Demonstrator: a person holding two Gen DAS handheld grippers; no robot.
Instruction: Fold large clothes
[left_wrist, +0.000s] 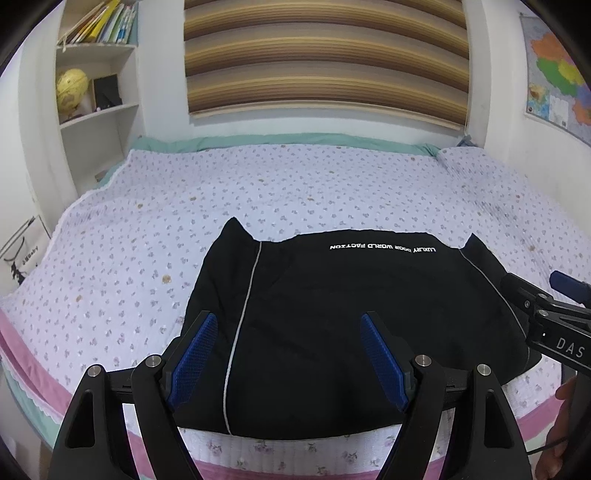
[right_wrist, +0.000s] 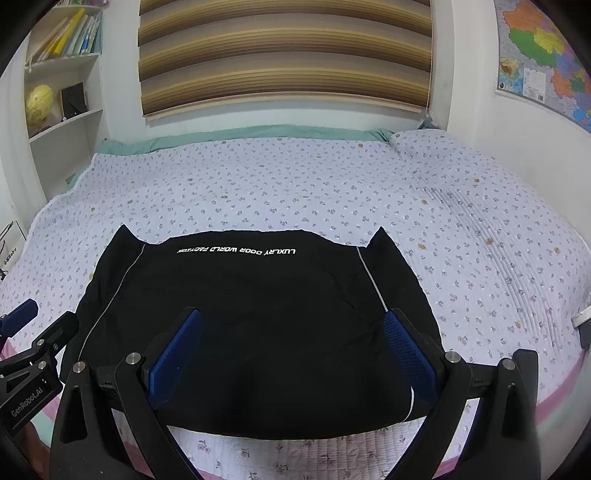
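Two wide-open, empty grippers — left gripper (left_wrist: 288, 328) and right gripper (right_wrist: 291, 328) — hover over a floral quilt (left_wrist: 147, 229) on a bed, below a striped blind (left_wrist: 325, 55), shelves (left_wrist: 96, 74) and a map (right_wrist: 543, 55). Near the front edge lies a black garment (right_wrist: 251, 314) — folded, white-piped, lettered.

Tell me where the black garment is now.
In both views, the black garment lies flat on the bedspread by the bed's near edge, under both open tools, its white lettering toward the window blind.
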